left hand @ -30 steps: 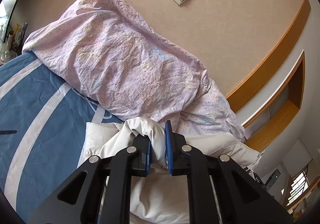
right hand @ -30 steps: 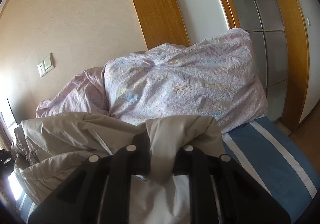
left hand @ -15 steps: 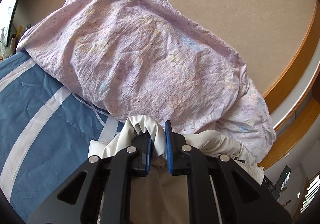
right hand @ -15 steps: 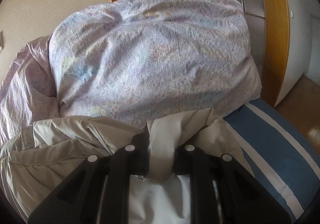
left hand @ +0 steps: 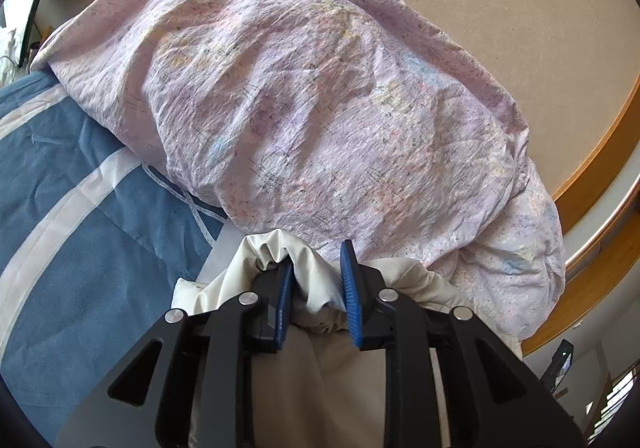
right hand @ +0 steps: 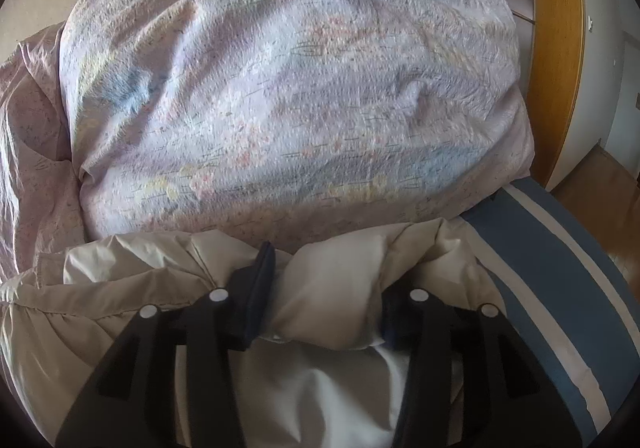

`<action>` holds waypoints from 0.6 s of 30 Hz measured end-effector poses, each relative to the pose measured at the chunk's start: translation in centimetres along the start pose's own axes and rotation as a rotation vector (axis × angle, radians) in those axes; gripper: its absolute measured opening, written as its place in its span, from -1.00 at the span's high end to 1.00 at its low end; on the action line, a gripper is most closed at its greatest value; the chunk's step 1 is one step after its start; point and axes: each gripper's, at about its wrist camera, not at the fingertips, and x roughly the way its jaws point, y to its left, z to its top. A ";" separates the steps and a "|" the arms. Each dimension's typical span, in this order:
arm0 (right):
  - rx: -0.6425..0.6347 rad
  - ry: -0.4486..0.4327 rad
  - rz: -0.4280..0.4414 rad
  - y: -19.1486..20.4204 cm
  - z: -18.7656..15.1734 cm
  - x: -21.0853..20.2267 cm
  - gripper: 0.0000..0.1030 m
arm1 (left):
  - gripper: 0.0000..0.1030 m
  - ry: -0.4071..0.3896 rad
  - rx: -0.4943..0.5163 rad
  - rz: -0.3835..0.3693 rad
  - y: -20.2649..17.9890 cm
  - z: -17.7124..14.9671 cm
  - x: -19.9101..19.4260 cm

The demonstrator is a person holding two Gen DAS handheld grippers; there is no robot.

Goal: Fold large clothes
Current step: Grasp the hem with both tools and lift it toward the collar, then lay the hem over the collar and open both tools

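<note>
the fold looks partly made: the beige jacket (right hand: 120, 288) lies bunched on the bed (left hand: 80, 215) against the lilac duvet (left hand: 320, 87), with left gripper (left hand: 316, 296) and right gripper (right hand: 324, 300) both released, flattening left.

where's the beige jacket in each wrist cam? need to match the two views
Left wrist: beige jacket bottom centre, bunched between the left gripper fingers.
Right wrist: beige jacket along the bottom, a fold between the right gripper fingers.
Shared landmark: pink floral duvet right behind the jacket.
</note>
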 end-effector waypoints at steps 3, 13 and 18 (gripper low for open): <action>0.067 -0.013 0.070 -1.5 1.1 -1.2 -0.25 | -0.57 -0.019 -0.040 -0.057 0.0 1.0 -1.3; -0.198 -0.251 0.180 3.6 -1.5 -12.4 -0.42 | -0.97 -0.180 0.362 -0.007 -9.5 -3.0 -8.9; -0.364 -0.197 0.219 8.6 -5.3 -12.8 -0.42 | -0.97 -0.135 0.573 0.088 -13.2 -8.1 -6.3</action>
